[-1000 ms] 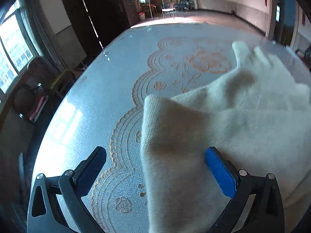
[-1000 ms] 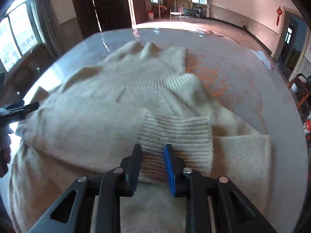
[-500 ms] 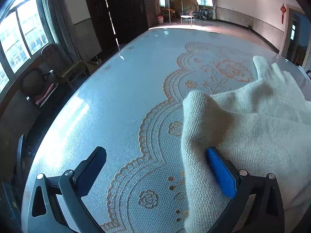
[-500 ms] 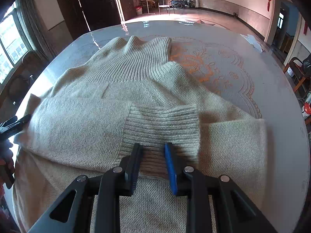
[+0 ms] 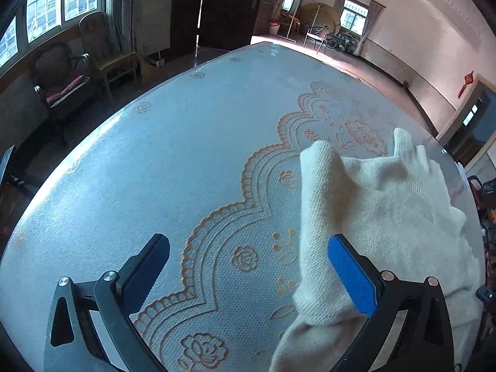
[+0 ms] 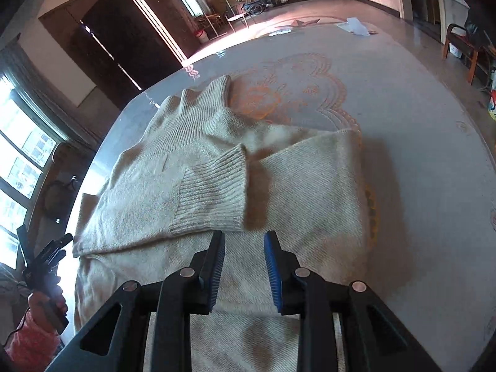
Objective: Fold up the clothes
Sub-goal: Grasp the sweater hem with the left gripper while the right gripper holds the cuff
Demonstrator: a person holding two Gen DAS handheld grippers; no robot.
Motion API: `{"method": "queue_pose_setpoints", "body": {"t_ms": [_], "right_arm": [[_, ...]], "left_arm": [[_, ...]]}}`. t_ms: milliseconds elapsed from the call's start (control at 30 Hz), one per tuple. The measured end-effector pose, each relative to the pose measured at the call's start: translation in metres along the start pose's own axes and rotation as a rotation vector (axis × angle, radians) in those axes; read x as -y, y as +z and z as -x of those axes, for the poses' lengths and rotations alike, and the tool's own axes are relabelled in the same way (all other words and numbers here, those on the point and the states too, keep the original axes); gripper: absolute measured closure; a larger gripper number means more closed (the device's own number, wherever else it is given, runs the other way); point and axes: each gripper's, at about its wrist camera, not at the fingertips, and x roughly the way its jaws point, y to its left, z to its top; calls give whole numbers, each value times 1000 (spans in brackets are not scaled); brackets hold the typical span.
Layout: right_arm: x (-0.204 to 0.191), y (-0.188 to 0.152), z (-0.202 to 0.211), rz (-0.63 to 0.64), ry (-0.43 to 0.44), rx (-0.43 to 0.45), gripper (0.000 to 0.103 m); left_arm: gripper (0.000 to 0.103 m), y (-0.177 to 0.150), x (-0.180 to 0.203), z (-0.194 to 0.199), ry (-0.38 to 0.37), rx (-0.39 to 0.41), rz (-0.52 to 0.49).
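Observation:
A cream knit sweater (image 6: 217, 161) lies folded on the round table (image 6: 418, 124), one sleeve laid across its body with the ribbed cuff (image 6: 214, 192) on top. My right gripper (image 6: 245, 238) hovers just short of that cuff, open, its narrow gap holding nothing. In the left wrist view the sweater (image 5: 387, 210) fills the right side. My left gripper (image 5: 248, 245) stands wide open above the table, and the sweater's folded edge lies loose beside its right pad (image 5: 350, 276). That left gripper (image 6: 46, 257) also shows at the sweater's left edge, held by a hand (image 6: 46, 303).
The table carries a pale lace-patterned cloth (image 5: 155, 155) with orange scallops. A white paper (image 6: 356, 28) lies at its far edge. Chairs (image 5: 62, 83) stand by the windows on the left, and a wooden chair (image 6: 462, 46) stands off the right side.
My right gripper let go of the ribbed cuff, drew back and rolled; the cuff now rests ahead of its tips. My left gripper rolled and moved left, off the sweater's edge.

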Motion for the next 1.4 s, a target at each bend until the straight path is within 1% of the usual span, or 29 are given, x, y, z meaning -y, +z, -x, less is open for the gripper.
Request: {"method": "queue_pose_setpoints", "body": {"t_ms": [67, 100, 167, 233, 300, 367, 433, 467, 567, 600, 667, 700, 733, 800, 867, 933, 967, 1000, 1033, 1067, 1100, 1133, 1200, 1267, 1400], "right_arm": [[-7, 24, -8, -6, 57, -10, 77], [-11, 37, -13, -10, 70, -15, 77], [-22, 65, -26, 13, 49, -32, 77], [-31, 91, -40, 49, 33, -58, 77], [-40, 116, -58, 81, 2, -78, 77], [-45, 140, -76, 113, -59, -87, 77], [-43, 162, -91, 133, -85, -85, 77], [-38, 173, -96, 132, -84, -87, 77], [-28, 200, -124, 90, -58, -99, 77], [-25, 207, -132, 75, -52, -94, 77], [-17, 220, -145, 34, -7, -95, 77], [-14, 225, -151, 10, 32, -99, 77], [-10, 229, -157, -13, 79, -105, 77], [-7, 232, -167, -34, 123, -129, 76], [-5, 234, -176, -38, 144, -146, 76], [-7, 235, -179, -15, 145, -142, 76], [-8, 235, -180, -8, 143, -140, 77], [-8, 235, -178, -9, 128, -134, 77], [-9, 236, -172, -7, 96, -104, 77], [-10, 238, -164, 11, 74, -58, 74], [-12, 241, -160, 39, 62, -43, 74], [-13, 244, -159, 68, 51, -48, 74], [-15, 246, -170, 86, 40, -126, 73], [-20, 242, -182, 105, 38, -187, 73], [-31, 233, -184, 182, 23, -136, 71]], "left_arm": [[0, 18, 22, -6, -35, -17, -24], [0, 28, 34, -10, -48, -29, -42], [0, 47, 62, -25, -56, -60, -94], [0, 63, 94, -46, -60, -109, -164], [0, 80, 124, -67, -27, -124, -243], [0, 96, 151, -86, 17, -128, -331], [0, 112, 175, -105, 17, -129, -375], [0, 121, 187, -114, 15, -130, -395], [0, 142, 218, -139, -64, -152, -404], [0, 148, 226, -147, -98, -164, -389], [0, 158, 239, -161, -178, -193, -367], [0, 163, 246, -168, -218, -208, -357], [0, 164, 251, -174, -233, -219, -360], [0, 167, 261, -187, -251, -239, -373], [0, 167, 267, -200, -238, -261, -384], [0, 166, 268, -209, -246, -273, -367], [0, 167, 270, -208, -267, -254, -368], [0, 166, 271, -208, -290, -254, -366], [0, 166, 272, -208, -313, -257, -364], [0, 166, 274, -209, -318, -257, -376], [0, 166, 276, -210, -319, -258, -393], [0, 166, 278, -211, -318, -257, -411], [0, 164, 284, -213, -307, -249, -454], [0, 156, 293, -213, -277, -228, -527], [0, 139, 309, -212, -222, -181, -667]]}}
